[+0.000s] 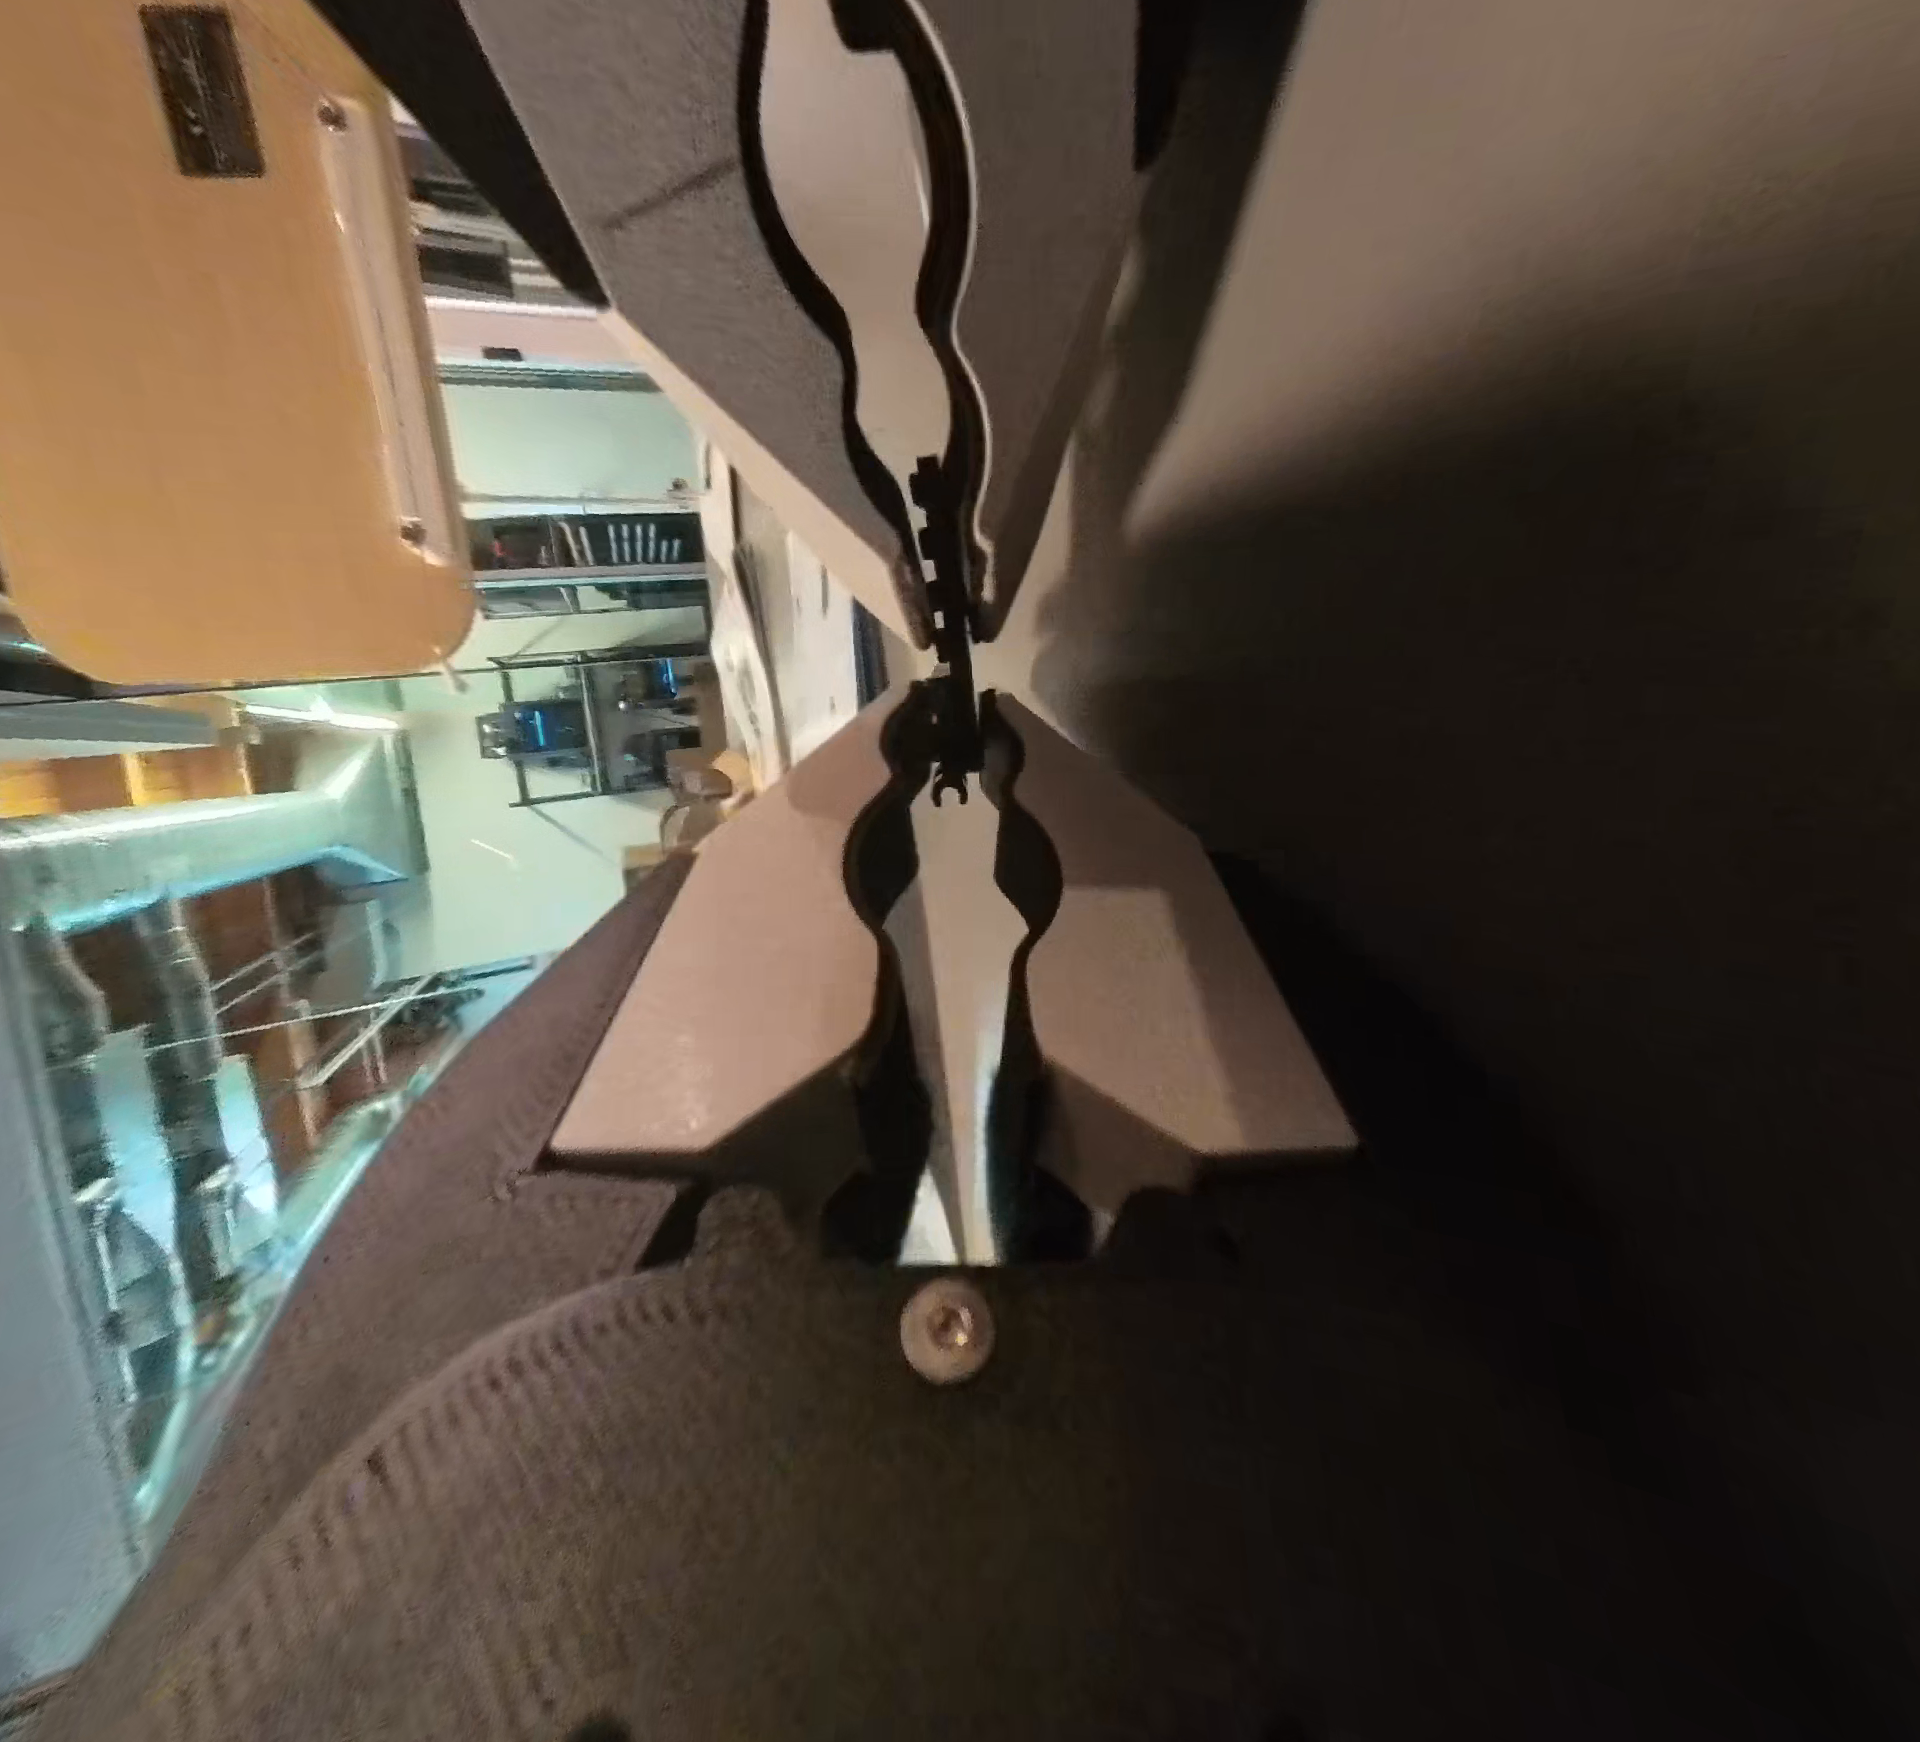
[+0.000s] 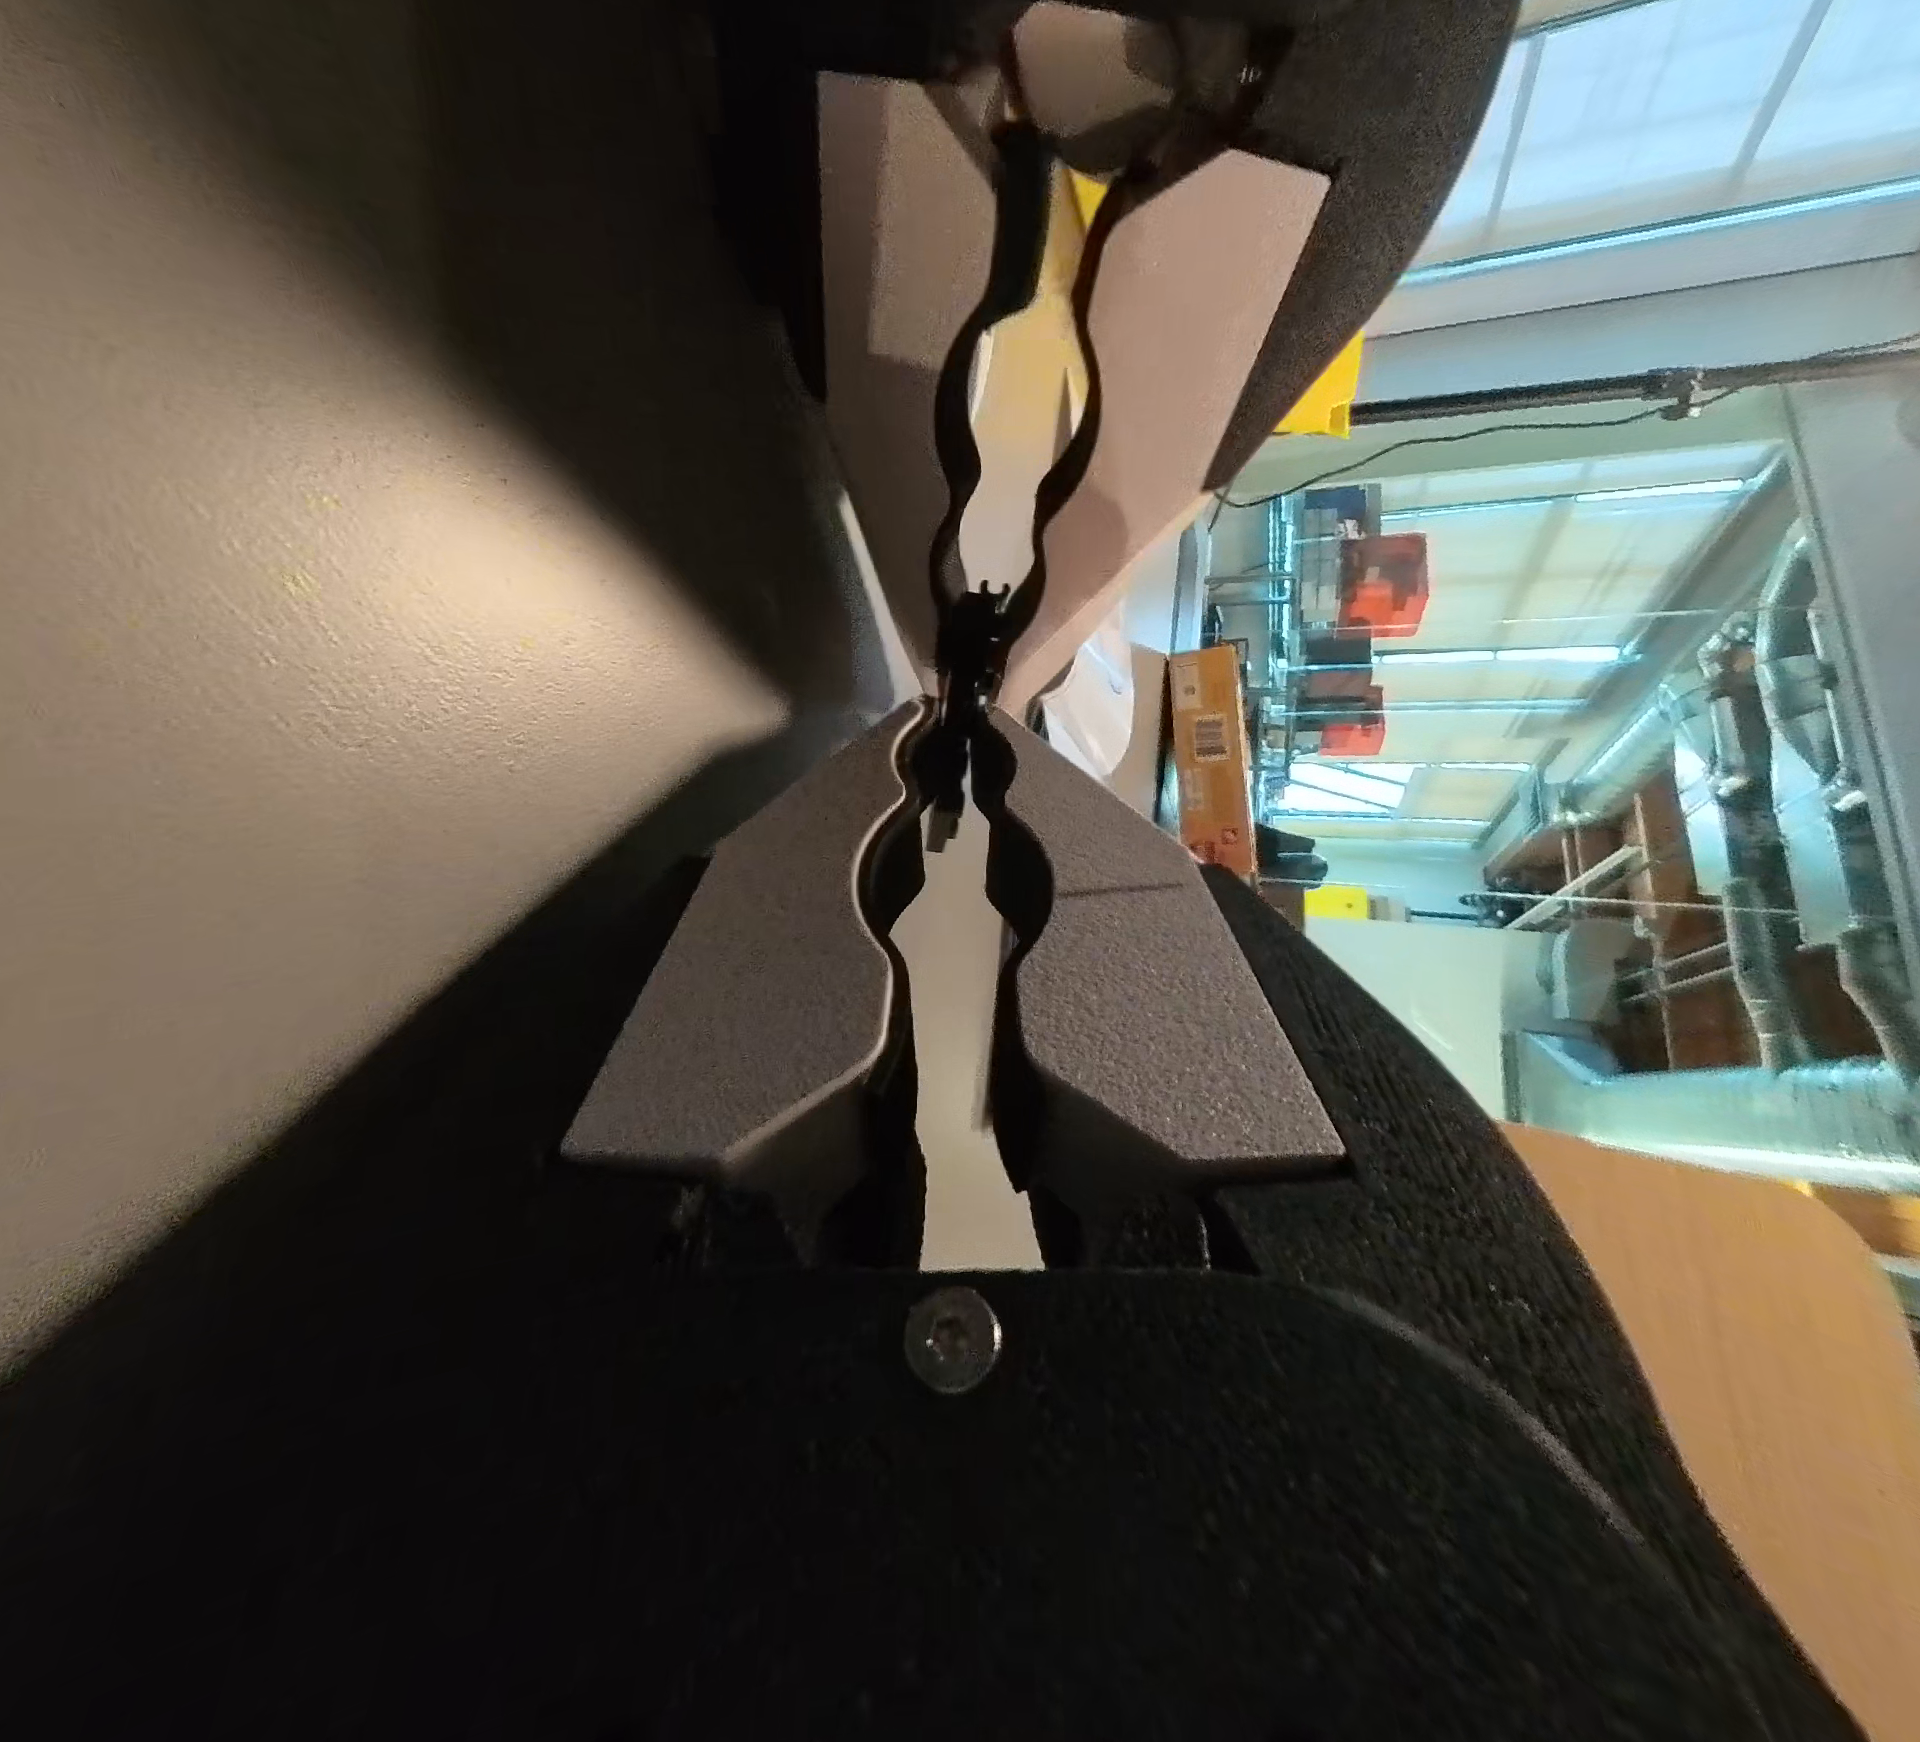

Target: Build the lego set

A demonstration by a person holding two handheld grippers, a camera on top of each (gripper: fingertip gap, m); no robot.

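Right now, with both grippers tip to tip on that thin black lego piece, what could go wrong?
1. The thin black studded lego piece is pinched only at the tips of the left gripper and the right gripper; a twist could flip it out.
2. Tips nearly touch, so pushing may jam them.
3. The joint is hidden, so seating is unverifiable.

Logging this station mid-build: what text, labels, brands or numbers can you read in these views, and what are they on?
Dark plate on the tan panel: carries writing, too blurred to read.
Barcode label on the orange box: print too small to read.
Black lego piece, pinched by the left gripper and right gripper: no markings visible.
Nothing else legible.
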